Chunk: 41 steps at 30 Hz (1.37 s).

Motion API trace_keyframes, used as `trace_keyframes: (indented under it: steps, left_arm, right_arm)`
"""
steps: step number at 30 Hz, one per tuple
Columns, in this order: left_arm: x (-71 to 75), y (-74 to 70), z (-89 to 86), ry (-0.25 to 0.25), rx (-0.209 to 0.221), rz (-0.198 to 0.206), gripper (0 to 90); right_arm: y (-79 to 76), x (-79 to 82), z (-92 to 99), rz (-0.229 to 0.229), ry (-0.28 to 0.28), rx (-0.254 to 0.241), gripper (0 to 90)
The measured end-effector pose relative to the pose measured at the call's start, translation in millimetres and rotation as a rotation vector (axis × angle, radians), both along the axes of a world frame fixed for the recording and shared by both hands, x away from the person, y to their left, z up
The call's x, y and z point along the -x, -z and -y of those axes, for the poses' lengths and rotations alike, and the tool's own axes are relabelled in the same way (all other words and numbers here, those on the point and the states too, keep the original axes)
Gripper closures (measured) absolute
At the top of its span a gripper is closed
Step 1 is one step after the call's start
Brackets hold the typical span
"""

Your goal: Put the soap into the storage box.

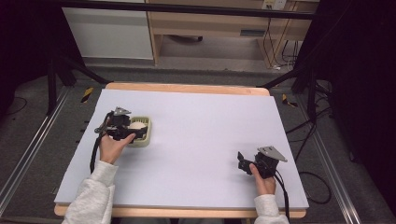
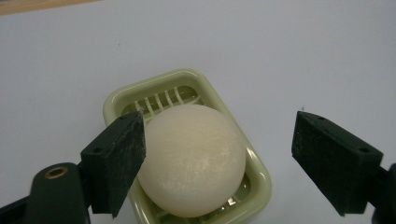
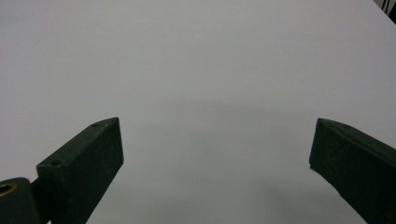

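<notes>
Soap [image 2: 191,161] sits in its dish [image 2: 254,161], prob. placed already; left gripper [image 2: 219,163] jaws released around it, right gripper [image 3: 217,172] jaws released over bare counter [image 3: 196,60].

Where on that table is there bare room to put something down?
Nearly everywhere: the white table top is bare between the soap dish and the right hand-held gripper, and along the far edge. It is crowded only at the left, where the left hand-held gripper hangs over the soap.
</notes>
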<state>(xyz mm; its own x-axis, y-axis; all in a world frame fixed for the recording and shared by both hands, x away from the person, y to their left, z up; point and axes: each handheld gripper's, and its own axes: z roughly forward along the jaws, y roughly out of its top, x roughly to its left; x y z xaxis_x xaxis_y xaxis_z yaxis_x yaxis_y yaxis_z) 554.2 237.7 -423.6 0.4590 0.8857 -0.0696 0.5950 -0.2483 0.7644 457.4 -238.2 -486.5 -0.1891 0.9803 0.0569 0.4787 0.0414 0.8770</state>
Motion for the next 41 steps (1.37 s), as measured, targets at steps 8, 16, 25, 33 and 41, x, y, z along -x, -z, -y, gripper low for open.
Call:
trace_keyframes:
  steps: [8, 16, 25, 33, 41]
  left_arm:
    - [19.6, -5.7, 1.0, 0.021, -0.009, 0.032, 17.0]
    - [37.8, -0.3, -3.0, 0.023, -0.015, 0.047, 17.4]
    - [65.4, 10.8, -18.2, -0.001, 0.003, 0.069, 17.4]
    - [84.7, 21.2, -26.7, -0.019, 0.001, 0.084, 16.4]
    - [96.3, 34.3, -40.6, -0.036, -0.018, 0.064, 16.3]
  right_arm:
    - [0.0, 0.2, 0.0, 0.001, 0.0, 0.0, 3.3]
    - [-0.1, 0.5, 0.3, 0.003, 0.0, -0.003, 3.3]
    - [-0.1, 0.5, 1.0, 0.004, -0.003, -0.011, 3.3]
    - [-0.1, 0.4, 1.4, 0.003, -0.005, -0.015, 3.3]
    - [-0.1, 0.3, 1.7, 0.002, -0.006, -0.019, 3.3]
